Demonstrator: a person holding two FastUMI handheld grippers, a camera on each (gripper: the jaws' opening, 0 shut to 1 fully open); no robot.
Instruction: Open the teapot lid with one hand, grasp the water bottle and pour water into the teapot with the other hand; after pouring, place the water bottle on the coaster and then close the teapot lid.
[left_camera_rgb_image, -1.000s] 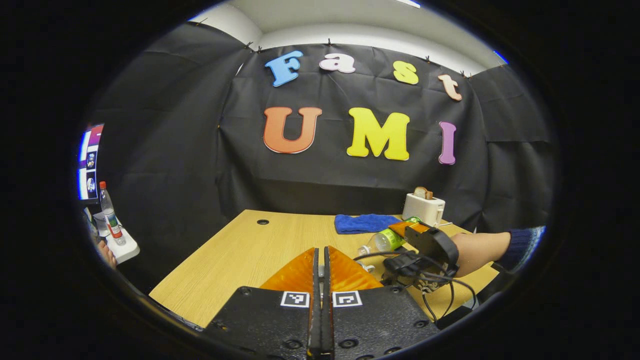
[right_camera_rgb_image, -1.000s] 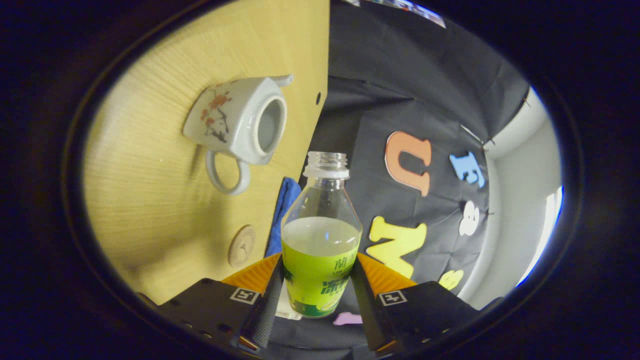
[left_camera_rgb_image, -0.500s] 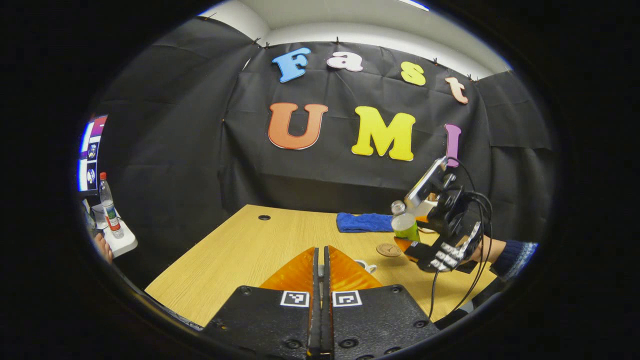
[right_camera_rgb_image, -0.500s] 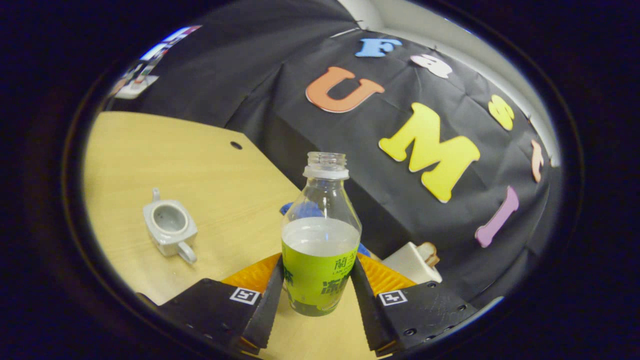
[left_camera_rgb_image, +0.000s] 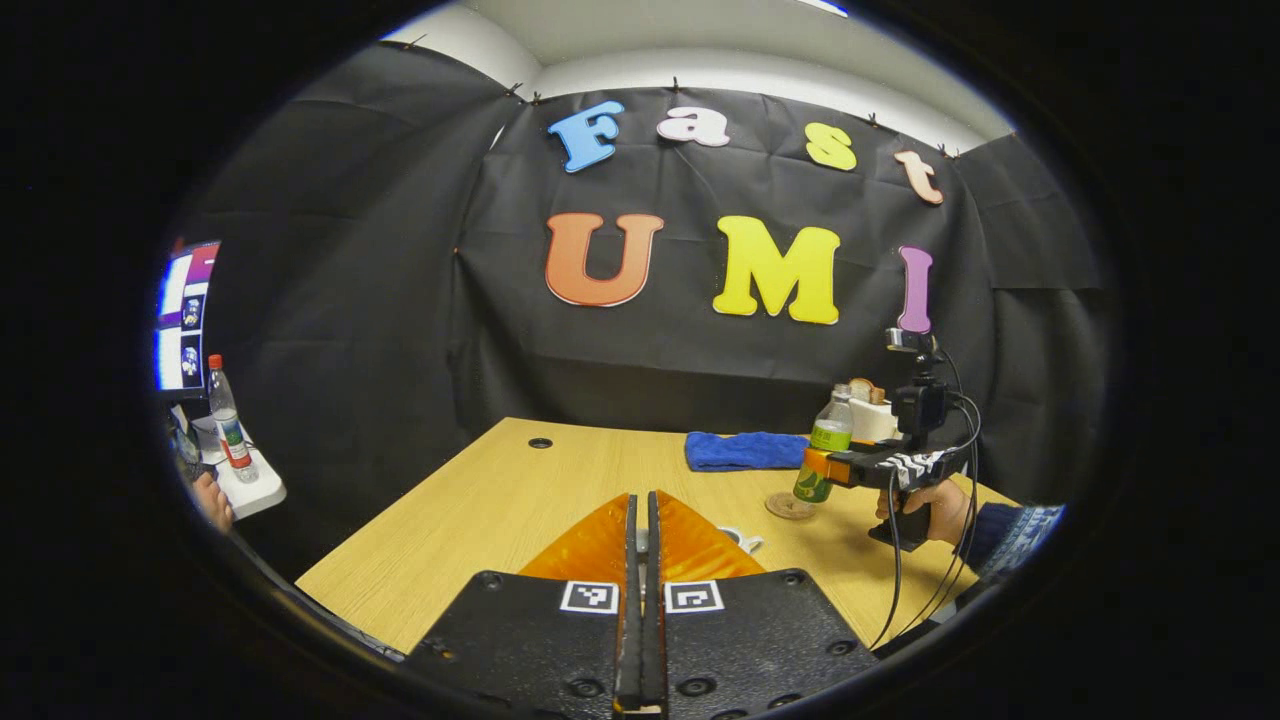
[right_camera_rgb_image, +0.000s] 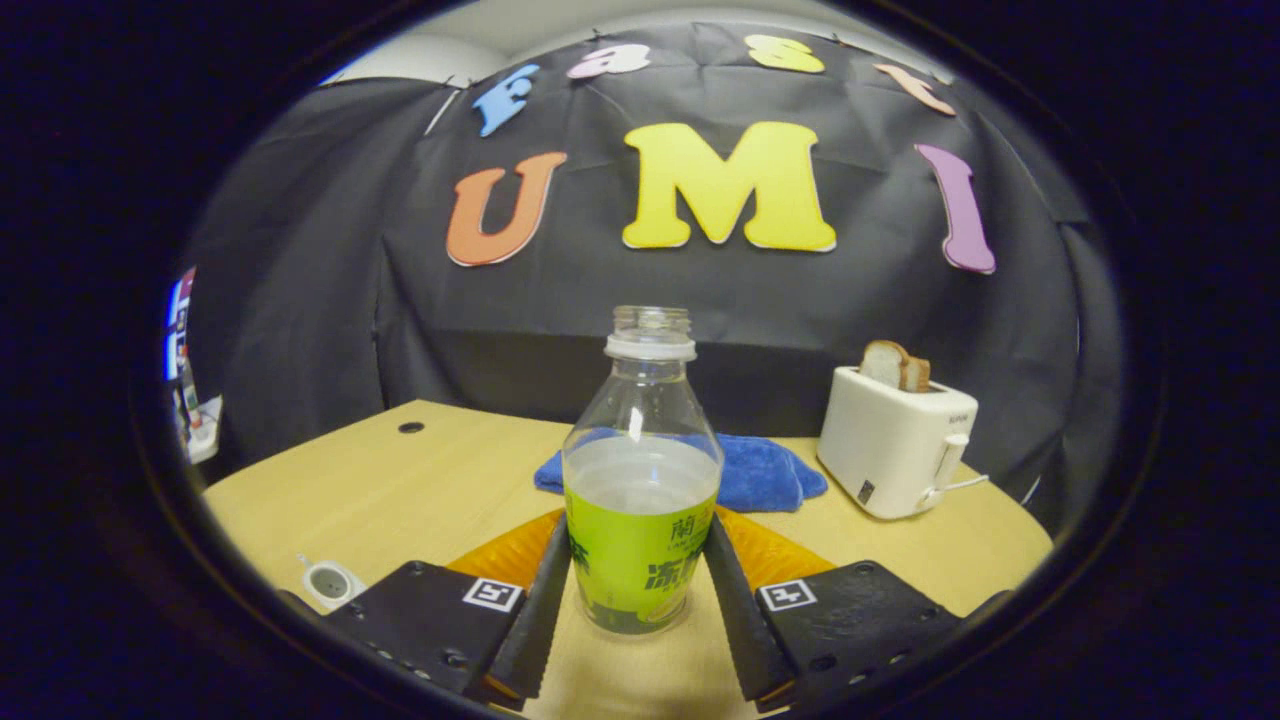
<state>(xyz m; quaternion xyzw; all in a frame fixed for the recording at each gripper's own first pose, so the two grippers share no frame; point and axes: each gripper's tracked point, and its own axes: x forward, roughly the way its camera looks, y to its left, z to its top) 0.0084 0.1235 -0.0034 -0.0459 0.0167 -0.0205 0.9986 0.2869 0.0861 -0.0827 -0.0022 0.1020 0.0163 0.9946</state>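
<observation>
Bottle (right_camera_rgb_image: 641, 500) swung back upright, right gripper (right_camera_rgb_image: 640, 590) clamping it; left gripper (left_camera_rgb_image: 640, 600) pinched shut; lower squarely onto coaster (left_camera_rgb_image: 790, 506) near the tabletop's right edge

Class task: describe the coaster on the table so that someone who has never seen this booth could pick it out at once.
Start at the wooden table and find the blue cloth near its far edge. In front of that cloth lies the coaster, beside the water bottle. It is the only flat, round brown disc there.

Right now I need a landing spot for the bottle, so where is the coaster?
In the left gripper view the coaster lies on the table, right of centre, beside the base of the water bottle and nearer than the blue cloth.
</observation>
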